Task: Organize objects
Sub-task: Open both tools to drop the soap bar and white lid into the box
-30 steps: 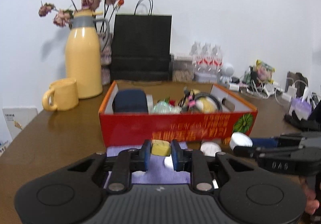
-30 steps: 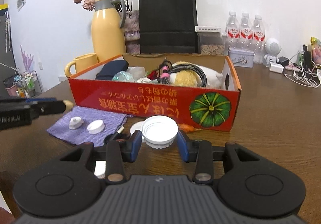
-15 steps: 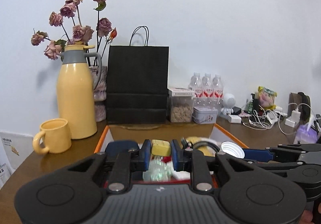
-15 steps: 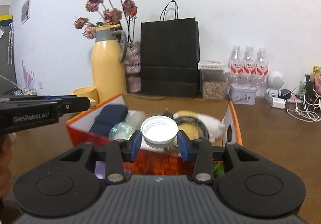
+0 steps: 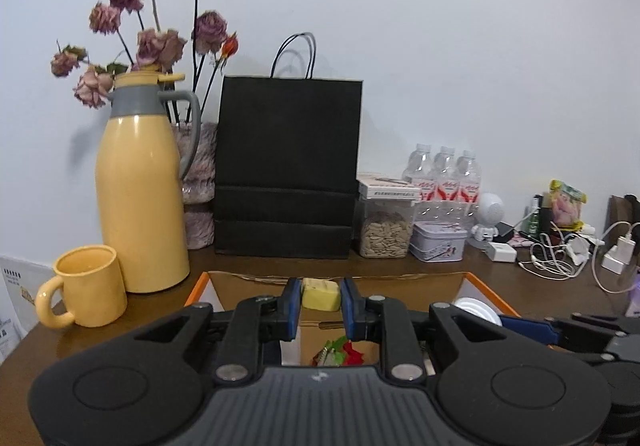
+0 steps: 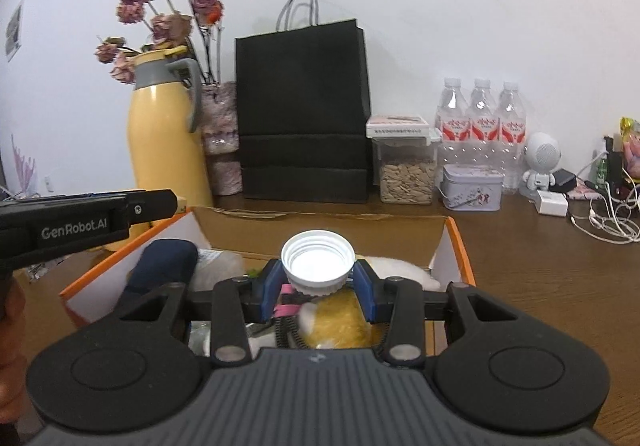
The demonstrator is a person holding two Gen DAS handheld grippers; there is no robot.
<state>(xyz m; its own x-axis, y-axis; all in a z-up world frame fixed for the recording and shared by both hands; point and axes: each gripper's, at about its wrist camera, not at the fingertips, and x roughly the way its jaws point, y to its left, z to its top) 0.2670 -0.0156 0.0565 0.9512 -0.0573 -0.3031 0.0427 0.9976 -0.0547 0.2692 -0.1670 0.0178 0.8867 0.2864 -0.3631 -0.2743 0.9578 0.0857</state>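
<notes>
You held the yellow block (image 5: 321, 294) in the left gripper (image 5: 320, 304) and the white cap (image 6: 317, 261) in the right gripper (image 6: 318, 288), fingers clamped, both above the orange-rimmed box (image 6: 456, 242). Releasing side by side risked a collision between the grippers, and the cap could have bounced off the clutter onto the worktop (image 6: 560, 286).

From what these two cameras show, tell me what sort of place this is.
Probably a lived-in home or small office desk against a white wall: a yellow thermos jug with a matching mug, dried roses in a vase, and tangled chargers and cables on the brown tabletop.

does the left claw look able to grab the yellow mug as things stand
Probably not yet: the left claw is shut on a yellow block. The yellow mug stands unobstructed beside the box.
</notes>
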